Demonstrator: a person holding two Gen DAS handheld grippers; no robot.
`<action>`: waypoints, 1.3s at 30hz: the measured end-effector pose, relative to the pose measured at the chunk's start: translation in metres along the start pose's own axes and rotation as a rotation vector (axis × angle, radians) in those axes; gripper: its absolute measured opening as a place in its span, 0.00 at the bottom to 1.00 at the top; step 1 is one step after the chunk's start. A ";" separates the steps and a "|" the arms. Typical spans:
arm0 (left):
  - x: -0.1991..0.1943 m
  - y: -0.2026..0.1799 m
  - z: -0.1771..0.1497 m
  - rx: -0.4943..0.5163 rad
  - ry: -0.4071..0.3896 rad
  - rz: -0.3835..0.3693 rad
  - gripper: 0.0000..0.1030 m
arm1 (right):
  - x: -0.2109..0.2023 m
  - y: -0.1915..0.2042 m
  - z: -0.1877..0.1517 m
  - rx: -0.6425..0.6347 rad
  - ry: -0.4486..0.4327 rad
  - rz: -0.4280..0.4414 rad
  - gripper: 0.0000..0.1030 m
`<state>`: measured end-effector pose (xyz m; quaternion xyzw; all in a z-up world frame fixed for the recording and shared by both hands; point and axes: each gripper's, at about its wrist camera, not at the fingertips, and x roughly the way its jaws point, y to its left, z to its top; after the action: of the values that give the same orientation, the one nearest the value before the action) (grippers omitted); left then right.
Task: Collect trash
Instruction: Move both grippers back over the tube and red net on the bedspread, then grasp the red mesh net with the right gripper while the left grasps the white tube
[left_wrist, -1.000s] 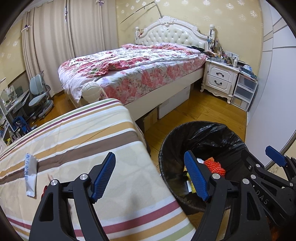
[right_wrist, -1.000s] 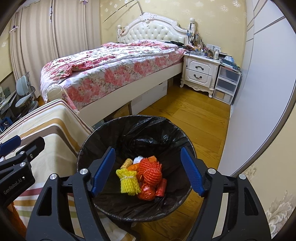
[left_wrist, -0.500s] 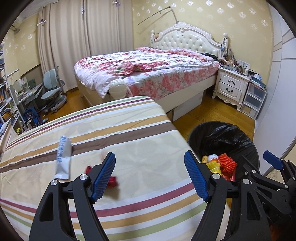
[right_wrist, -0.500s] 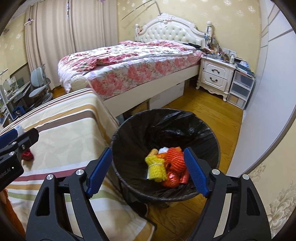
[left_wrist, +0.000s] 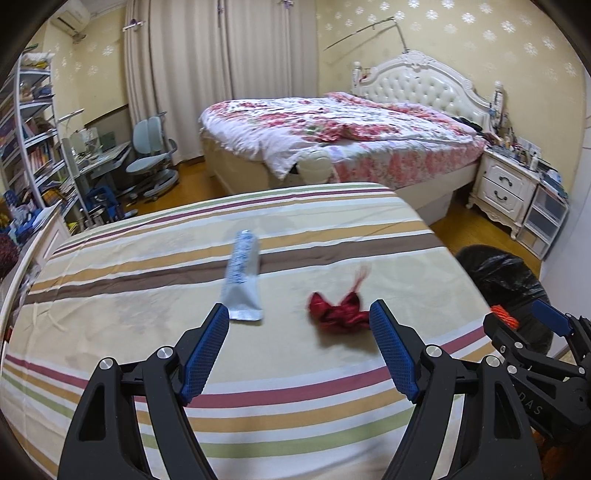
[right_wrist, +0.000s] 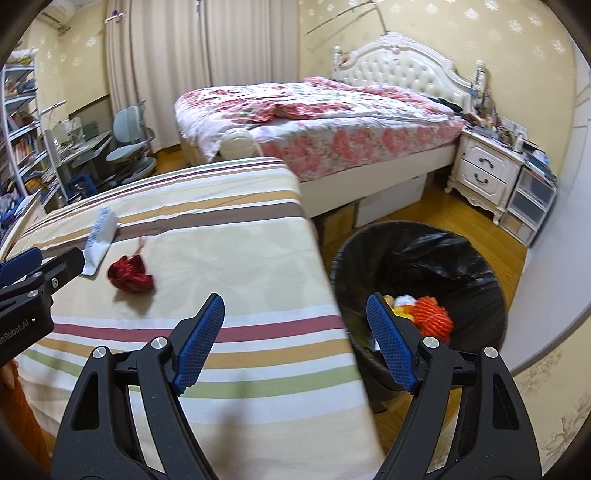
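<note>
**Both claws spread and empty above the striped bed, two scraps left to gather**

The left claw (left_wrist: 297, 334) hangs over the striped bed (left_wrist: 155, 295) with its blue pads spread wide and nothing between them. Just beyond its left fingertip lies a white wrapper (left_wrist: 242, 280) with blue print, flat on the sheet, its long side running away from the camera. Just beyond the right fingertip, and a little apart from the wrapper, sits a crumpled red scrap (left_wrist: 338, 310), blurred, with a thin red tail sticking up from it. Neither piece is touched by the pads.

The right claw (right_wrist: 295, 314) also stands spread and holds nothing; its jaws have just been opening, and no thing lies between them. It hovers over the near right edge of the striped bed (right_wrist: 221, 236), its left pad above the sheet and its right pad in front of the trash bin (right_wrist: 476, 273). The bin stands on the wooden floor (right_wrist: 461, 210) just beside the bed, lined with a black bag, and holds orange netting (right_wrist: 432, 314) with some yellow and white bits beside it.

From the right wrist view the wrapper (right_wrist: 98, 240) and the red scrap (right_wrist: 131, 277) lie well to the left, near the tip of the left claw (right_wrist: 40, 264).

Behind stand a floral bed (left_wrist: 351, 136), a white nightstand (left_wrist: 506, 184) and curtains (left_wrist: 221, 74).
</note>
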<state>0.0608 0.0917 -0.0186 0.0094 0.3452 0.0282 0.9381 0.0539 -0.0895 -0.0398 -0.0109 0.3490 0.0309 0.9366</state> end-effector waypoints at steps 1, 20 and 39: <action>0.000 0.006 -0.002 -0.007 0.001 0.009 0.74 | 0.000 0.008 0.000 -0.015 0.003 0.014 0.75; 0.008 0.087 -0.021 -0.135 0.057 0.116 0.74 | 0.030 0.113 0.009 -0.201 0.074 0.156 0.75; 0.042 0.076 -0.010 -0.104 0.100 0.058 0.74 | 0.072 0.100 0.032 -0.163 0.150 0.120 0.37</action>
<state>0.0828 0.1696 -0.0505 -0.0305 0.3894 0.0738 0.9176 0.1222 0.0148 -0.0624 -0.0683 0.4146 0.1144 0.9002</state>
